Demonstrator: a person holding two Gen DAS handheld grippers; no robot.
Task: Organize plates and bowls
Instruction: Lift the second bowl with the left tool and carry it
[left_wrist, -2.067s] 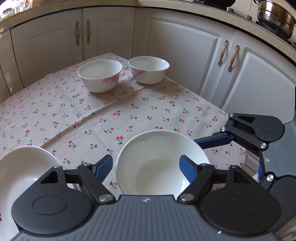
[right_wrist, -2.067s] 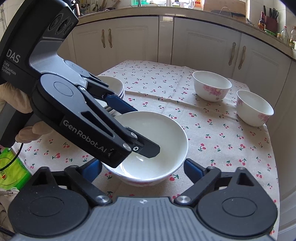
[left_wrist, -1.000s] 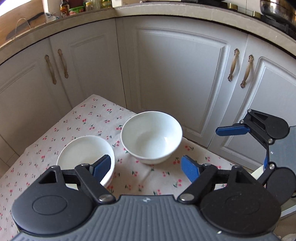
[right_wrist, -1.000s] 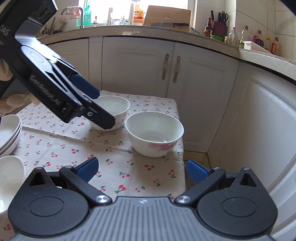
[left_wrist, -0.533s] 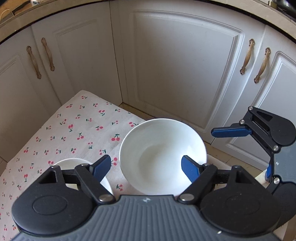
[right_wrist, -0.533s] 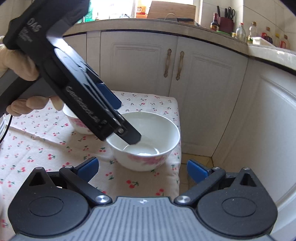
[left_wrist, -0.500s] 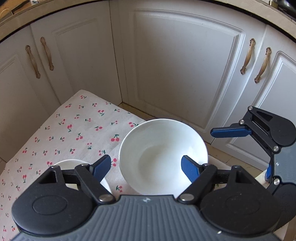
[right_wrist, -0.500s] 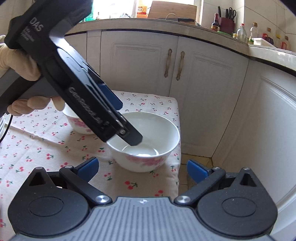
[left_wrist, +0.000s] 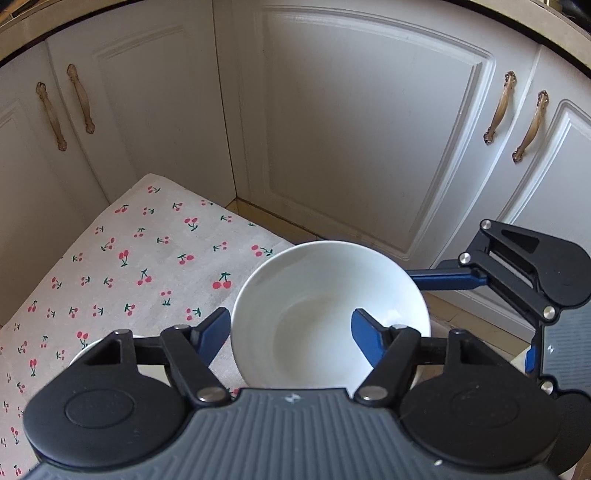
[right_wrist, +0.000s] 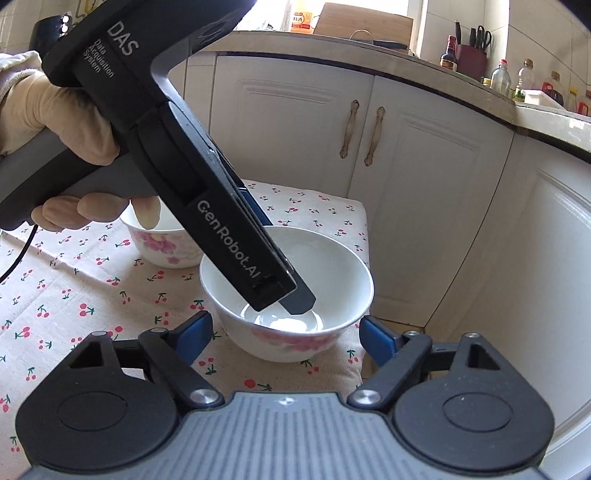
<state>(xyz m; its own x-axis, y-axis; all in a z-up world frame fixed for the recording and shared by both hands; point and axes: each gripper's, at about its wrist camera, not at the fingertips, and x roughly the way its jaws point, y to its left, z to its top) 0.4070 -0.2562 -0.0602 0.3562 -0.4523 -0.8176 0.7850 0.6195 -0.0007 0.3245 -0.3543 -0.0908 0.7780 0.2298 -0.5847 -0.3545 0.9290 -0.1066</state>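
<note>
Left gripper (left_wrist: 290, 330) fingers sat wide around the bowl (left_wrist: 328, 317) rim at lower center, right gripper (right_wrist: 286, 334) wide too.

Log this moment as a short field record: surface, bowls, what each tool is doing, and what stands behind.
surface: table under a cherry-print cloth
near bowl: white with a pink flower, upright at the cloth's corner
second bowl: same pattern, beside it, apart
left tool: open, one finger inside the near bowl and one outside its rim
right tool: open, level with the near bowl, holding nothing
background: white cabinet doors with brass handles
</note>
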